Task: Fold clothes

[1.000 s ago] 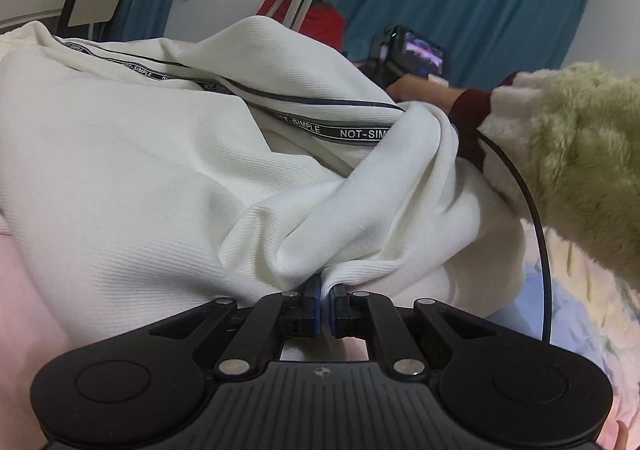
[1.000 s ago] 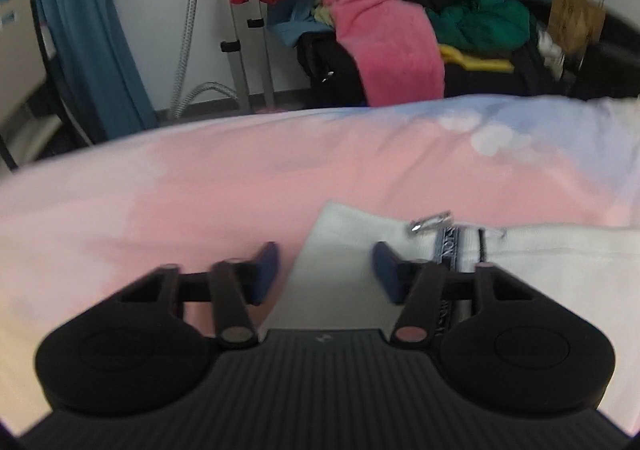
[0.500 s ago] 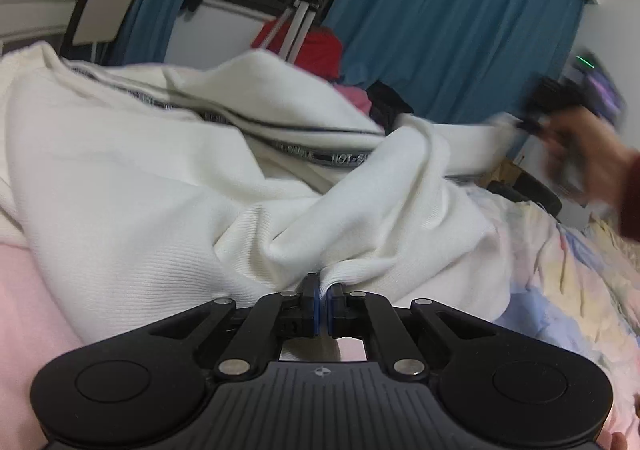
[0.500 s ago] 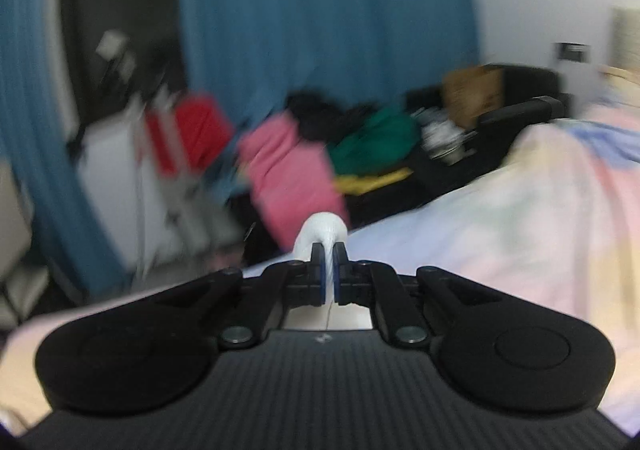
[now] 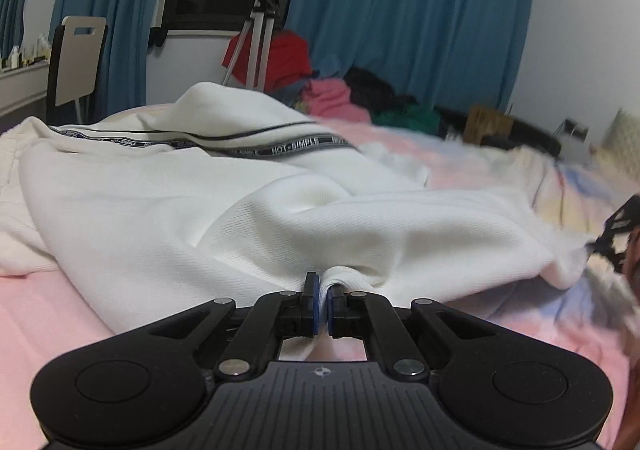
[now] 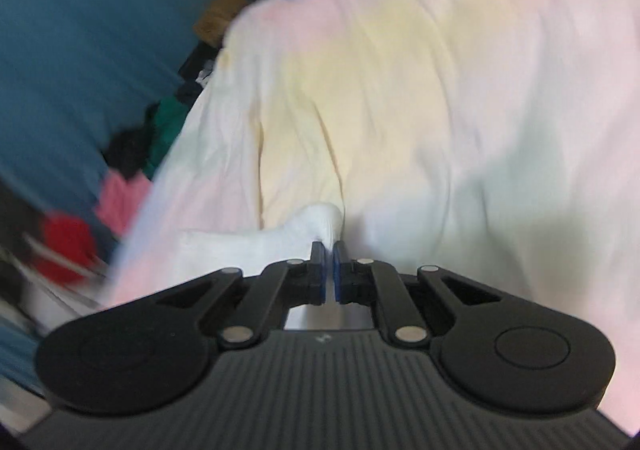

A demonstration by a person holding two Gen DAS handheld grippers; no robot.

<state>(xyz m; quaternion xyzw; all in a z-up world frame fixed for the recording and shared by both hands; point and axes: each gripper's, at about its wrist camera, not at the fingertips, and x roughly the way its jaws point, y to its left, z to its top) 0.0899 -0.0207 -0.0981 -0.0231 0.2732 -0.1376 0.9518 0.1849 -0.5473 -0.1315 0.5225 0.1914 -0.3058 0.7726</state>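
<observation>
A white garment point(image 5: 200, 210) with a dark "NOT-SIMPLE" printed band lies rumpled across the pastel bed sheet point(image 5: 500, 166). My left gripper point(image 5: 322, 292) is shut on a fold of its near edge, low over the bed. My right gripper point(image 6: 329, 250) is shut on another white piece of the garment point(image 6: 304, 230), held over the sheet point(image 6: 440, 90); this view is blurred. The right gripper also shows in the left wrist view point(image 5: 618, 234) at the far right, at the stretched end of the cloth.
Beyond the bed stand a tripod point(image 5: 256, 30), a chair point(image 5: 76, 58) and blue curtains point(image 5: 400, 10). A pile of red, pink, green and black clothes point(image 5: 340, 94) lies by the far edge. It also shows blurred in the right wrist view point(image 6: 120, 194).
My right gripper shut on the garment's corner, then swung it out to the right, drawing the cloth flatter and wider. My left gripper kept its hold and sank lower.
</observation>
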